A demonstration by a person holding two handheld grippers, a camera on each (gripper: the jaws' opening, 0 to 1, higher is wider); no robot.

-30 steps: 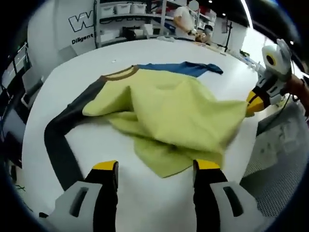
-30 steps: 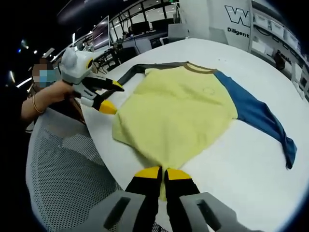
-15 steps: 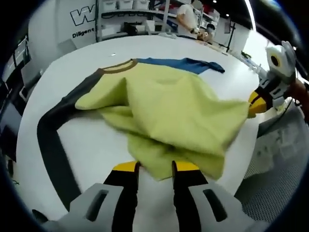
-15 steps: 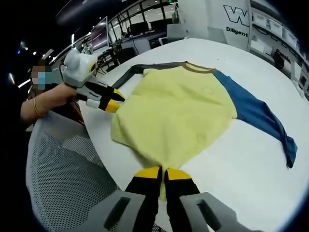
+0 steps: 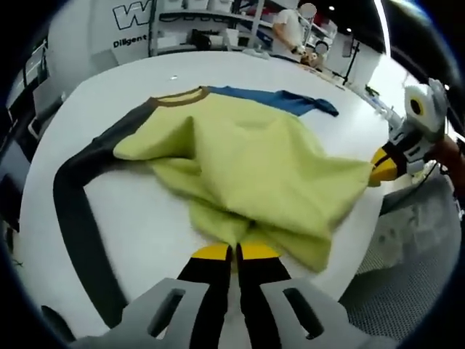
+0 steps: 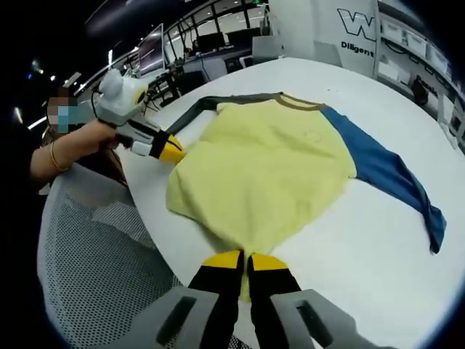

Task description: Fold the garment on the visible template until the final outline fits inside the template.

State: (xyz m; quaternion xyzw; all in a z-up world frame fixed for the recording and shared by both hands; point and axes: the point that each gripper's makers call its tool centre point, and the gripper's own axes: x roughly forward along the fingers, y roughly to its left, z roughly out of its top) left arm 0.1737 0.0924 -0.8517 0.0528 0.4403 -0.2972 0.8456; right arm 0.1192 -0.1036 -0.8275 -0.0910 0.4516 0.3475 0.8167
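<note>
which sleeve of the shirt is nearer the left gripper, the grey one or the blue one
The grey sleeve: it runs down the table beside the left gripper, while the blue sleeve lies across the shirt at the far side.

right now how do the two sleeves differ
The grey sleeve is dark charcoal and runs long and fairly straight along the table toward the left gripper. The blue sleeve stretches out on the opposite side, ending in a crumpled cuff. Both lie flat, joined to the yellow body.

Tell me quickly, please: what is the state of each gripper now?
Left gripper: jaws shut on the hem of the yellow garment.
Right gripper: jaws shut on another corner of that hem.
</note>
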